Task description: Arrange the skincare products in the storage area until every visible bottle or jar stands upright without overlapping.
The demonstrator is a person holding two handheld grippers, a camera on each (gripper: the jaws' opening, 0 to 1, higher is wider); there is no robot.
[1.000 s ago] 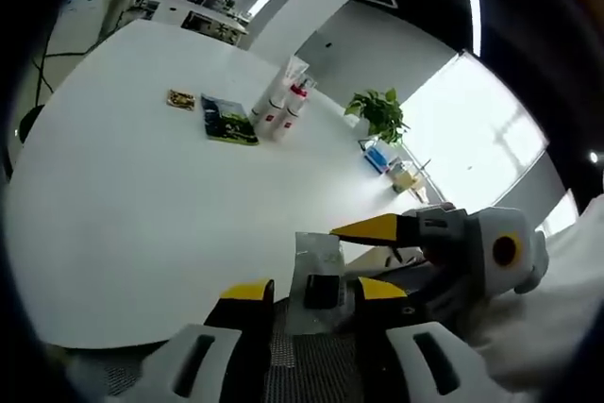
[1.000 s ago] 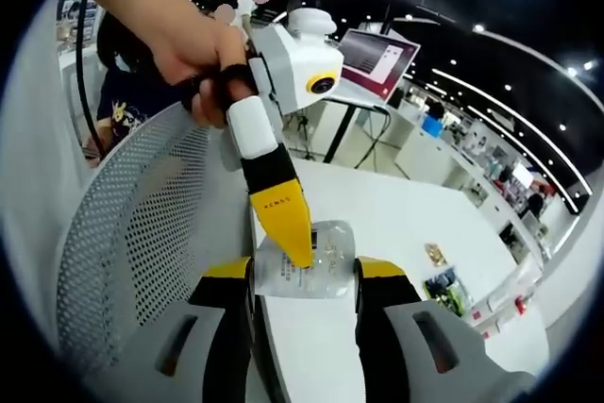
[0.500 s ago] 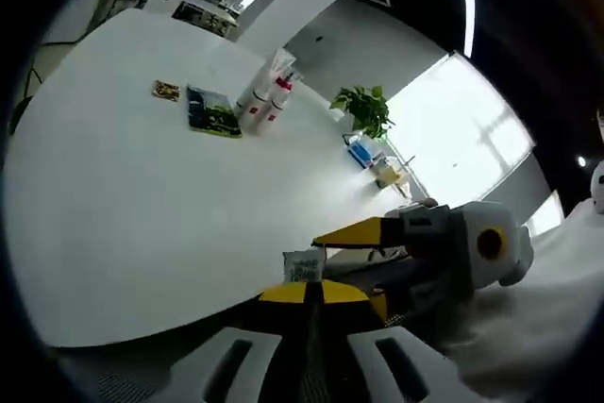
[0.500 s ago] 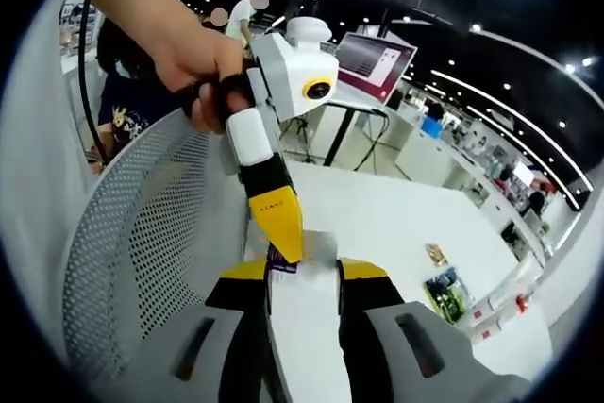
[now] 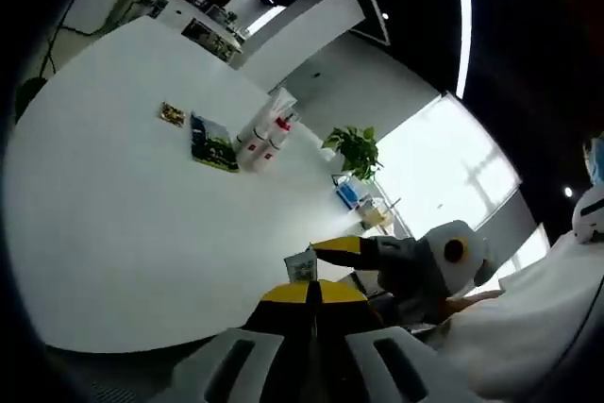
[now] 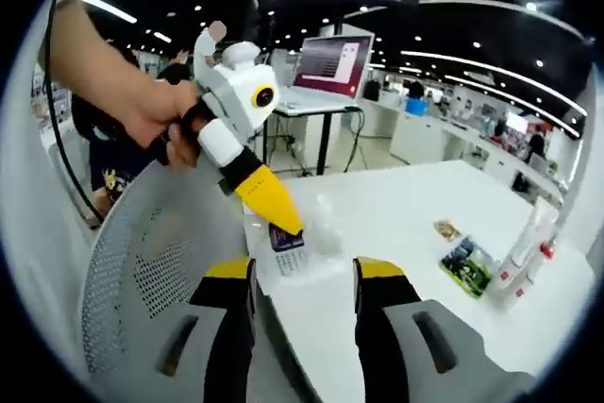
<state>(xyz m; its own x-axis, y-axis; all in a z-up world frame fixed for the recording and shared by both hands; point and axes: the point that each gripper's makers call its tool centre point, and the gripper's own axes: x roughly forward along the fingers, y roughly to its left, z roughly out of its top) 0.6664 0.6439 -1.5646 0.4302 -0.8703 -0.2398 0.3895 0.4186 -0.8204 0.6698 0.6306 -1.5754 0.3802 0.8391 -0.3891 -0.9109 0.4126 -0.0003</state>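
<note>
the left gripper (image 6: 283, 224) is pinching the sachet (image 6: 300, 244) at 12 o'clock, just beyond the right gripper (image 6: 302, 276), whose jaws are standing apart, having released it since half a second ago. bottles (image 5: 260, 139) are standing far at 11 o'clock.

White table (image 5: 123, 205), potted plant (image 5: 354, 150), mesh chair (image 6: 151, 271), laptop (image 6: 326, 68) on a stand
</note>
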